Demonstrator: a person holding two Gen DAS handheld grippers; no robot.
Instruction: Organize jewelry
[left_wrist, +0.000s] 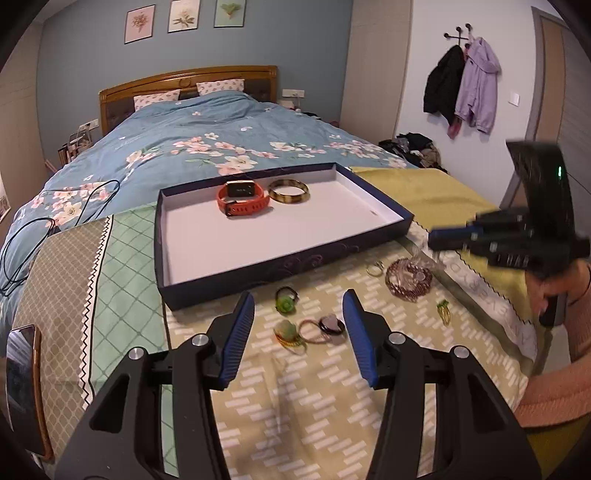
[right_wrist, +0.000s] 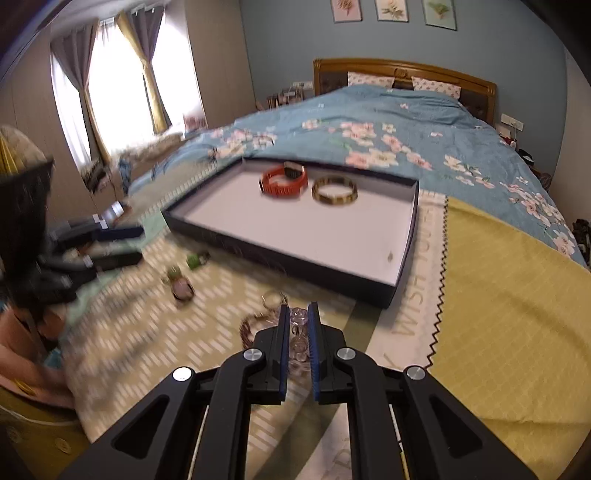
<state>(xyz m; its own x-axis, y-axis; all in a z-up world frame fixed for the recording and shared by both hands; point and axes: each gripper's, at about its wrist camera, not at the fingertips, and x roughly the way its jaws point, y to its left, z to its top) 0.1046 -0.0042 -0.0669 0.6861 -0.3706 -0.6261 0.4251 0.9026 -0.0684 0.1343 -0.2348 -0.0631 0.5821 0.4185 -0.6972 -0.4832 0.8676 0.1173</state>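
Observation:
A dark blue tray (left_wrist: 258, 271) with a white floor lies on the bed, holding an orange watch (left_wrist: 242, 197) and a tortoiseshell bangle (left_wrist: 288, 191). My left gripper (left_wrist: 298, 297) hovers open and holds nothing. Under it lie a green ring (left_wrist: 286, 301), a green bead piece (left_wrist: 286, 331), a pink band (left_wrist: 313, 332) and a dark round piece (left_wrist: 331, 324). In the right wrist view my right gripper (right_wrist: 299, 310) is shut on a clear bead bracelet (right_wrist: 299, 343), beside a dark red bead bracelet (left_wrist: 408, 282). The tray (right_wrist: 277, 254) lies just beyond.
A small ring (left_wrist: 375, 267) and a gold-green ring (left_wrist: 443, 310) lie loose on the patterned cloth. A phone (left_wrist: 22, 387) rests at the left edge, with cables (left_wrist: 22, 240) behind it. A yellow cloth (right_wrist: 498, 295) covers the right side. A person's hand (left_wrist: 554, 288) holds the right gripper.

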